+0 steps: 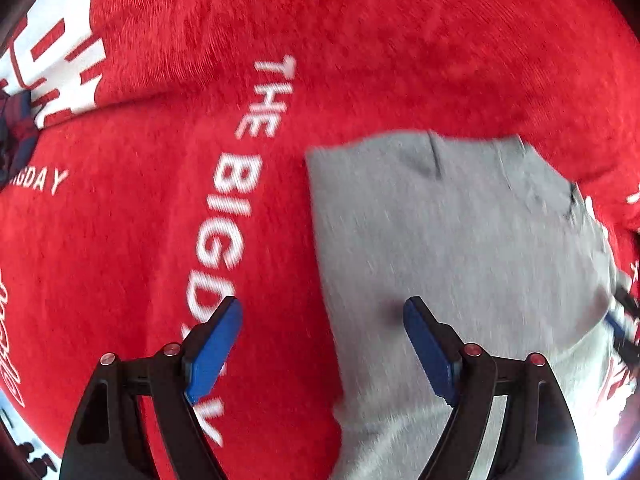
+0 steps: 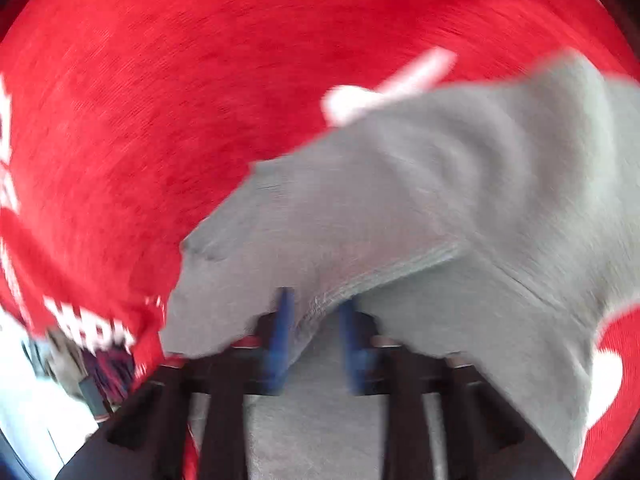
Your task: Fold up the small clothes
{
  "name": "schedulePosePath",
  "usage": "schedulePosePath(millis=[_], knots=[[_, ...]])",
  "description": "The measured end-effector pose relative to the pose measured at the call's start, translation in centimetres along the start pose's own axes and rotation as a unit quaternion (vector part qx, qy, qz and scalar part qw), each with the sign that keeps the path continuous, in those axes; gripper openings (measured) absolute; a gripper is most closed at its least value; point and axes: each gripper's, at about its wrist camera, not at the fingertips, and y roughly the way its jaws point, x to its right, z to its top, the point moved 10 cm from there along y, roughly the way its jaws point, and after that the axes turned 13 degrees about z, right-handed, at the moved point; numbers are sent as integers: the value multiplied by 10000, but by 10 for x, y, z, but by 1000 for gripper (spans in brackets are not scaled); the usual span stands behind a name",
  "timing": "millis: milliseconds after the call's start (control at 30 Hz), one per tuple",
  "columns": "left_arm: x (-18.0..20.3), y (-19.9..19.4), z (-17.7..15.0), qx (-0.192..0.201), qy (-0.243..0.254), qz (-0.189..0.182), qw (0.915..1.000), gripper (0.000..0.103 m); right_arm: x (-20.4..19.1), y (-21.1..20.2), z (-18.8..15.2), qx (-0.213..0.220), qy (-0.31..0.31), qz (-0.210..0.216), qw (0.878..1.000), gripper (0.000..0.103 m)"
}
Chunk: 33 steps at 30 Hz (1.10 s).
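The grey garment (image 1: 460,248) lies on a red printed cloth (image 1: 160,220). The left claw (image 1: 322,312) is spread wide over its edge. The right claw (image 2: 316,300) is clamped on a raised grey fold.

Garment (image 1: 460,248) lay on printed cloth (image 1: 160,240) in your left wrist view, spreading from centre toward 4 o'clock. Lettered line on cloth ran just beside garment's 9 o'clock edge. Your left gripper (image 1: 322,344) sat at 6 o'clock, one finger over cloth, other over garment. Crumpled fabric (image 1: 14,136) lay at 9 o'clock rim. In right wrist view, garment (image 2: 440,200) filled 3 to 6 o'clock; its folded edge lay between fingers of your right gripper (image 2: 316,336).
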Motion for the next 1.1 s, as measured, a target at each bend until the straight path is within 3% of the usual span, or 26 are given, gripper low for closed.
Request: schedulePosePath(millis=[100, 233, 300, 433, 467, 500, 533, 567, 600, 733, 900, 1033, 1100], knots=[[4, 4, 16, -159, -77, -227, 9996, 84, -17, -2, -30, -90, 368, 644, 9972, 61], [5, 12, 29, -390, 35, -237, 9990, 84, -64, 53, -118, -1169, 890, 1557, 9768, 61], [10, 13, 30, -481, 55, -320, 9983, 84, -89, 90, -157, -1555, 1038, 1790, 9659, 61], [7, 21, 43, -499, 77, -434, 9978, 83, -114, 144, -194, -1661, 1309, 1913, 9585, 61], [2, 25, 44, -479, 89, -446, 9978, 76, -116, 154, -197, -1585, 1464, 1916, 9575, 61], [-2, 27, 46, -413, 111, -476, 9980, 57, -113, 155, -194, -1521, 1559, 1908, 9572, 59], [-3, 23, 50, -312, 155, -586, 9977, 44, -113, 160, -192, -1442, 1654, 1909, 9568, 43], [0, 19, 53, -332, 206, -839, 9957, 13, -112, 160, -189, -1417, 1719, 1974, 9547, 12], [2, 15, 57, -384, 237, -950, 9945, 9, -119, 165, -187, -1375, 1791, 2092, 9514, 6], [5, 7, 61, -116, 728, -763, 9944, 9, -142, 170, -189, -1362, 1549, 2158, 9544, 6], [0, 19, 54, -43, 786, -697, 9945, 9, -126, 198, -209, -1528, 1575, 1662, 9614, 6], [-18, -2, 43, 208, 900, -367, 9950, 9, -126, 179, -201, -1816, 1253, 1494, 9638, 10], [-15, -18, 37, 334, 937, -324, 9945, 9, -125, 152, -177, -1738, 723, 1319, 9732, 13]])
